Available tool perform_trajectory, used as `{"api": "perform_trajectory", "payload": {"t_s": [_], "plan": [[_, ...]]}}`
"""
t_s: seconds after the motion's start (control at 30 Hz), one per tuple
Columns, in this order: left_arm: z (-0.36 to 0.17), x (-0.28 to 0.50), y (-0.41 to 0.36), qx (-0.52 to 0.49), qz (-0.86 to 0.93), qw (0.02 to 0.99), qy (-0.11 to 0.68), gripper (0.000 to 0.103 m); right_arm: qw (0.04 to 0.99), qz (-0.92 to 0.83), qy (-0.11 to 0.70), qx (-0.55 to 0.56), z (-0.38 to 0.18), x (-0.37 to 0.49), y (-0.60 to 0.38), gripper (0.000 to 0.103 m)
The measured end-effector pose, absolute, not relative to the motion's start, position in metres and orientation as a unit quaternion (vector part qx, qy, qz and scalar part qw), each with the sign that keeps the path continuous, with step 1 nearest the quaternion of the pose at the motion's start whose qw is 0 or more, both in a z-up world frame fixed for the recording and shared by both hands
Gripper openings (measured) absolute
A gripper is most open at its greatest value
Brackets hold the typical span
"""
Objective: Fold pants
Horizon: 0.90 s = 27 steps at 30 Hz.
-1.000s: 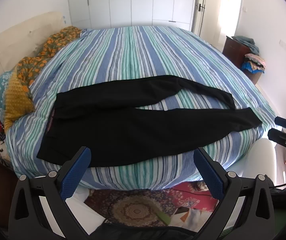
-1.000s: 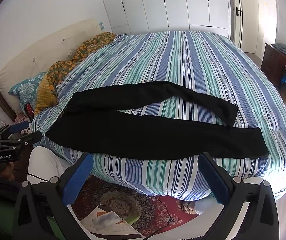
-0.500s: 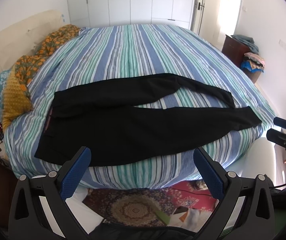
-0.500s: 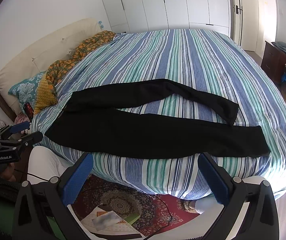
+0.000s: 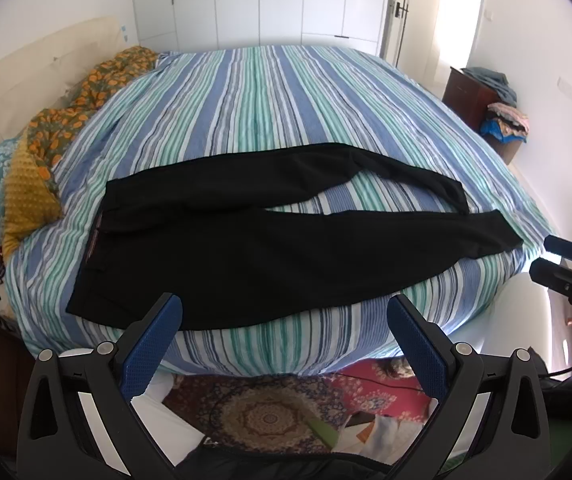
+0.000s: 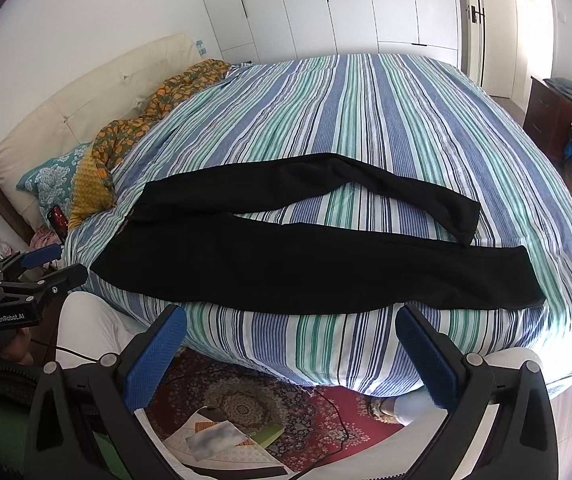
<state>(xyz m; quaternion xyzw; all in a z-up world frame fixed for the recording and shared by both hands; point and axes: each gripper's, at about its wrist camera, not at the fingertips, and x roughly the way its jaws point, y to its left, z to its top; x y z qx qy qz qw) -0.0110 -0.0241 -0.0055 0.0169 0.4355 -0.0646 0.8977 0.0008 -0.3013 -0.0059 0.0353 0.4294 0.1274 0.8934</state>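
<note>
Left tongs (image 5: 284,314): nearest item in the left wrist view, at 6 o'clock; blue-padded fingers (image 5: 150,342) spread wide, holding nothing, poised over the floor short of the bed edge.

Right tongs (image 6: 290,326): at 6 o'clock in the right wrist view; blue pads spread wide, empty, likewise short of the bed edge.

Rug (image 6: 246,404): red patterned, on the floor below both tongs, with papers (image 6: 210,438) lying on it.

Pants (image 5: 270,236): black, laid flat across the near part of the bed, unfolded. Waistband at 9 o'clock, cuffs at 3 o'clock. Near leg runs straight along the bed edge; far leg bows away at the knee, and its cuff comes back to touch the near leg.

Bed (image 5: 262,104): blue, green and white striped cover, bare beyond the pants toward 12 o'clock.

Orange-patterned blanket (image 5: 86,104): bunched at 10 o'clock beside a cream headboard (image 5: 18,76).

Wardrobe (image 5: 282,0): white doors at 12 o'clock, against the far wall.

Dark cabinet (image 5: 466,92): at 2 o'clock, clothes heaped on and beside it.
</note>
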Motion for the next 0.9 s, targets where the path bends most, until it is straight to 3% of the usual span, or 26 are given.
{"api": "perform_trajectory", "payload": {"t_s": [0.9], "plan": [[-0.0068,-0.01,-0.0238,0.018,-0.064,0.897,0.437,0.102,0.892,0.129,0.432,0.037,-0.0098,0.0023,-0.2995,0.103]]}}
